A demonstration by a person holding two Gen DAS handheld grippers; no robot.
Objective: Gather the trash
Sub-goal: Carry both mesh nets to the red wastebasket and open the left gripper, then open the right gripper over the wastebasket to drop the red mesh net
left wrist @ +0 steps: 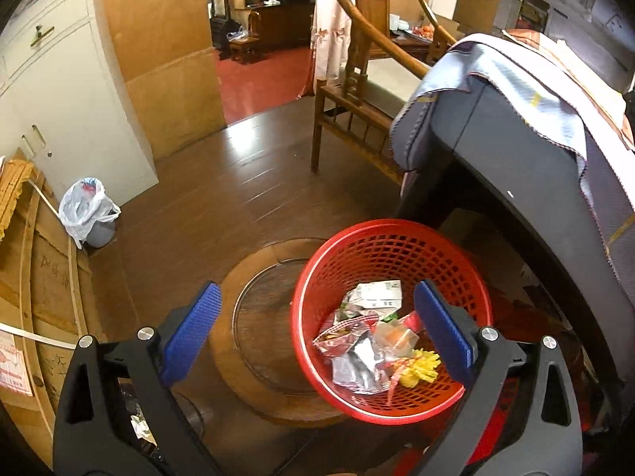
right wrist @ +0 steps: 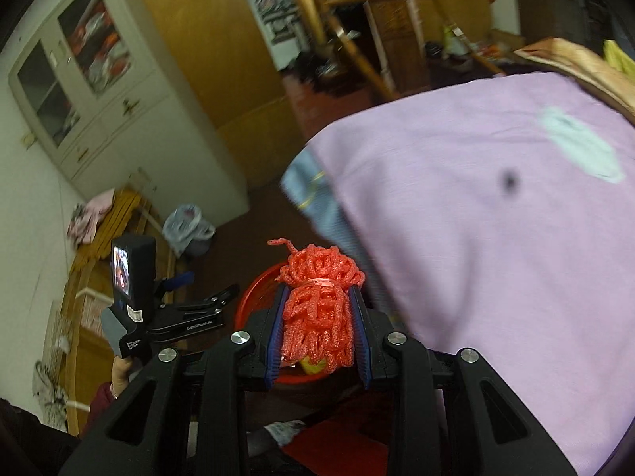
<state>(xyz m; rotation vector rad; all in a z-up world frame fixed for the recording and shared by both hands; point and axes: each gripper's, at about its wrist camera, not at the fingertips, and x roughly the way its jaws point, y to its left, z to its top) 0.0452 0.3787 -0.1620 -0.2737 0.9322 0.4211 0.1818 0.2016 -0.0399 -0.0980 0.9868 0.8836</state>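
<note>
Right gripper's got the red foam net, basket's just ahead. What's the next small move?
Probably carry the right gripper forward until the red foam net hangs over the red basket, then open. The left gripper is open and empty above the basket.

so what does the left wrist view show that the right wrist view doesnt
Only the left wrist view looks into the red basket, showing the wrappers and a yellow scrap inside, with the left gripper open and empty above it.

Only the right wrist view shows the right gripper shut on a red foam net, plus the glass-door cabinet and a pink cloth.

Both show the red basket, the bagged grey bin on the floor and the wooden doorway.
</note>
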